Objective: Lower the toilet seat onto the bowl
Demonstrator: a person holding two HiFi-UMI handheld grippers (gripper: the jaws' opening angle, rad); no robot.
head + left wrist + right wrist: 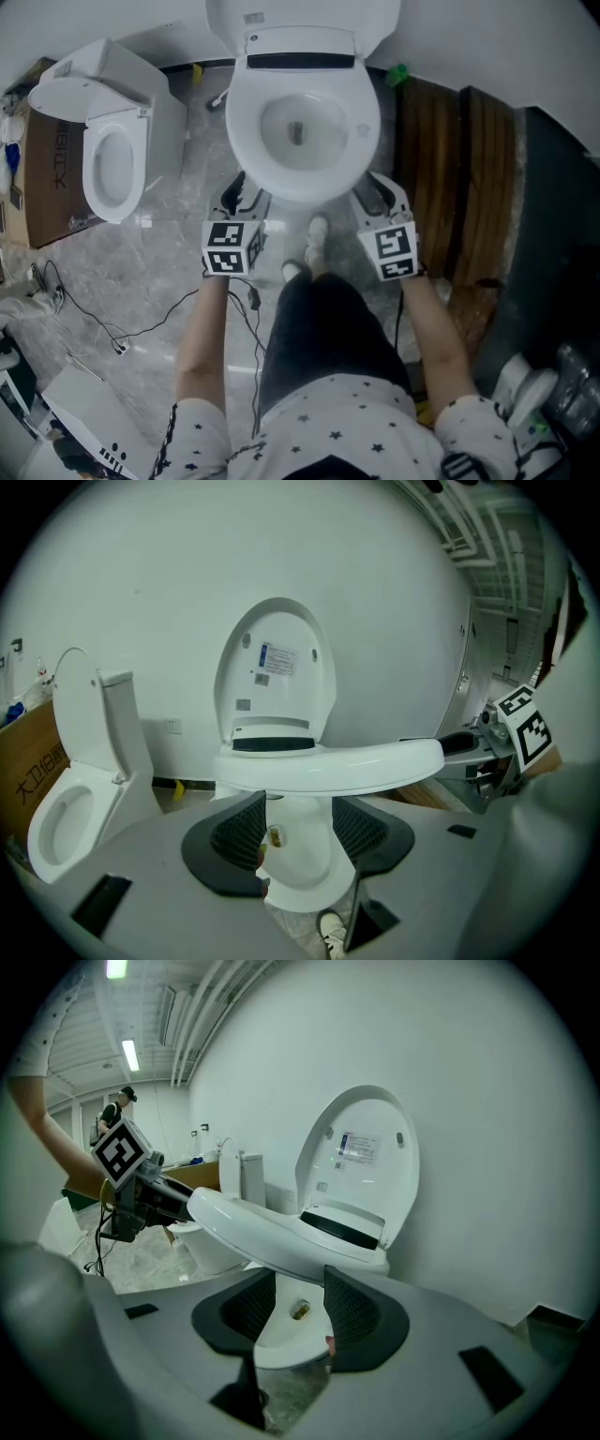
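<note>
Nearest the person, the left gripper (238, 194) and the right gripper (377, 194) hang at either side of the bowl's (302, 869) near front, each with jaws apart and holding nothing. Just beyond and above them, the toilet seat (246, 131) appears to lie flat on the bowl already. Its long axis runs near to far, both grippers are about equally close, and the lid (281, 705) stands upright at the far end.

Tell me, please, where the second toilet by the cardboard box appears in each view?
Head view: second toilet at upper left.
Left gripper view: far left.
Right gripper view: left of centre, partly hidden behind the seat.
Shared landmark: the main toilet's seat.
</note>
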